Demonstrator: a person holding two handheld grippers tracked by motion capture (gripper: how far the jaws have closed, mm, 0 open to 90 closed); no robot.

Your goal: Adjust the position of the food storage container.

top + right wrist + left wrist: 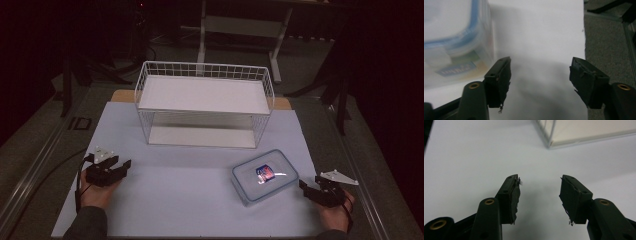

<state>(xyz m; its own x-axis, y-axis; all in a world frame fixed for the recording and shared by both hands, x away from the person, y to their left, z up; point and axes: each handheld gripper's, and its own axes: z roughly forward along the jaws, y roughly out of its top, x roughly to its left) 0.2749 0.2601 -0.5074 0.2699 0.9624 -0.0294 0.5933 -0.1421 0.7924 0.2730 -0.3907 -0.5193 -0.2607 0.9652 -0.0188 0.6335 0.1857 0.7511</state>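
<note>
Tongs on both sides stand open with nothing between the jaws: the left tongs rest low on the white sheet at the near left of the desk, well apart from everything, and the right tongs sit at the near right, just beside the clear lidded box with the blue rim. In the right gripper view the box lies off to the left of the jaw line, not between the pads. Box rests flat on the sheet, in front of the white wire rack, near its right end, with a small printed packet inside. Risks, as I judge them: the box looks wide against the jaw gap, so a grab across its body may slip or merely shove it over the sheet; the smooth plastic wall gives the pads little bite. A one-sided pinch on the lid rim could tilt the box and slide the packet to one end. If the box is meant for the rack, its wire edge or the narrow gap under the upper shelf could catch the lid. A push could also rumple the sheet, which seems only to be lying on the desk.
</note>
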